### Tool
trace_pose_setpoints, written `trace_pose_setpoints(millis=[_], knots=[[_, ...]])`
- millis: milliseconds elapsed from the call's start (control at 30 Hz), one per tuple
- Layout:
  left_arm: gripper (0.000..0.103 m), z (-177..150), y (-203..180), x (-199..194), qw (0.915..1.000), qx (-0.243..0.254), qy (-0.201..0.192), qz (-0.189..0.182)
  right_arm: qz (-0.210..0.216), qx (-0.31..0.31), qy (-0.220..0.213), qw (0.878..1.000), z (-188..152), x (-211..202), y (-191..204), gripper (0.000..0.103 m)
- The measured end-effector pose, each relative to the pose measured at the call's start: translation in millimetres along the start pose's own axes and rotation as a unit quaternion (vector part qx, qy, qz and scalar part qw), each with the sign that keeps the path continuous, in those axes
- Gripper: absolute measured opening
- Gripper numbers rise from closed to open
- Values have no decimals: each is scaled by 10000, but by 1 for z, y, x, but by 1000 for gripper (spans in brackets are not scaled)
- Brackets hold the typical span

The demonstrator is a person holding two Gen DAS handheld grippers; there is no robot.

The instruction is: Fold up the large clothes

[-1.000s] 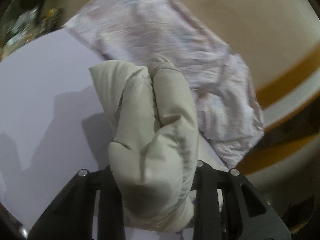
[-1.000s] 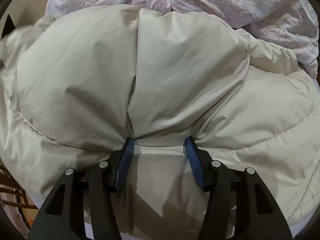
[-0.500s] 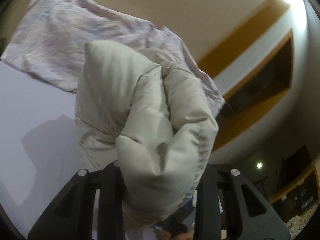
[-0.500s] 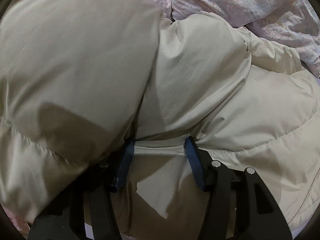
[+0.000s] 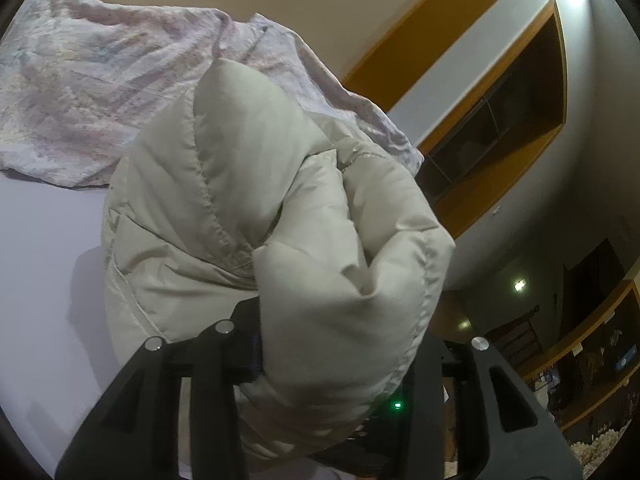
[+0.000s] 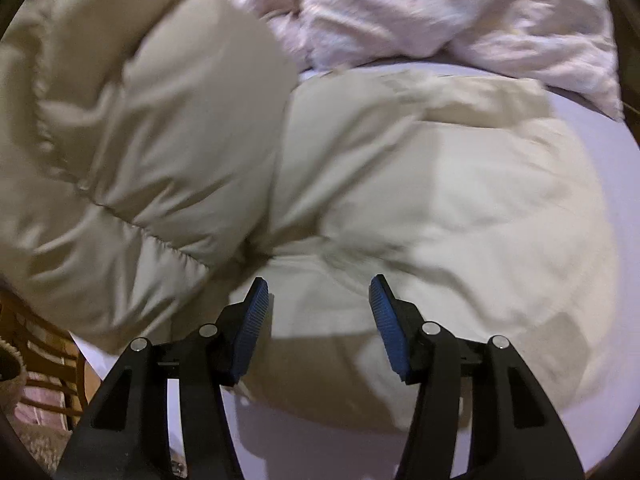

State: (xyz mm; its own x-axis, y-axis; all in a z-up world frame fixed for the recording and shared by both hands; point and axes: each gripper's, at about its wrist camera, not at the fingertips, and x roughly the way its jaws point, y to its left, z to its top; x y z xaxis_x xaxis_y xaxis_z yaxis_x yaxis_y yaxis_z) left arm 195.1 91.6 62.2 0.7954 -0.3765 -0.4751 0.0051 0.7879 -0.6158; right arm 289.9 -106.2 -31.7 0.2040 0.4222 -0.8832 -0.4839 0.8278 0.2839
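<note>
A cream quilted puffer jacket [image 6: 420, 184] lies in a heap on the white table [image 6: 592, 144]. My left gripper [image 5: 340, 344] is shut on a thick bunched fold of the jacket [image 5: 288, 216] and holds it lifted off the table; the fabric hides its fingertips. In the right wrist view that lifted part hangs at the left [image 6: 132, 128]. My right gripper [image 6: 318, 300] is open with its blue pads [image 6: 386, 316] apart, just above the jacket's near edge and holding nothing.
A crumpled pale pink patterned cloth [image 5: 92, 76] lies at the far side of the table, also in the right wrist view [image 6: 440, 12]. A wooden chair [image 6: 44, 356] stands below the table's left edge. Wall and wooden shelving [image 5: 508, 116] are behind.
My left gripper has lifted the jacket fold higher and tilted up toward the wall. My right gripper has pulled back a little from the jacket, and the lifted part has swung over at the left.
</note>
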Motion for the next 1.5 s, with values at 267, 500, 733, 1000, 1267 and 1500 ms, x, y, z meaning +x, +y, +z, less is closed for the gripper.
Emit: trace_pose_setpoints(millis=[267, 500, 733, 1000, 1267, 1500], knots=[[42, -7, -33, 46, 9983, 303, 458, -174, -365, 871, -255, 9952, -26, -36, -52, 56], [46, -27, -65, 88, 9934, 543, 964, -291, -582, 1095, -358, 9916, -27, -41, -79, 55], [50, -46, -82, 131, 9861, 661, 1488, -336, -562, 1323, -336, 9890, -36, -45, -90, 55], [85, -47, -94, 140, 9773, 591, 1886, -766, -542, 1535, -263, 9863, -45, -46, -98, 55], [100, -31, -99, 96, 9757, 674, 1807, -1042, -517, 1683, -255, 9841, -45, -45, -102, 56], [100, -18, -51, 68, 9902, 326, 1358, -61, -517, 1792, -237, 9822, -46, -43, -105, 56]])
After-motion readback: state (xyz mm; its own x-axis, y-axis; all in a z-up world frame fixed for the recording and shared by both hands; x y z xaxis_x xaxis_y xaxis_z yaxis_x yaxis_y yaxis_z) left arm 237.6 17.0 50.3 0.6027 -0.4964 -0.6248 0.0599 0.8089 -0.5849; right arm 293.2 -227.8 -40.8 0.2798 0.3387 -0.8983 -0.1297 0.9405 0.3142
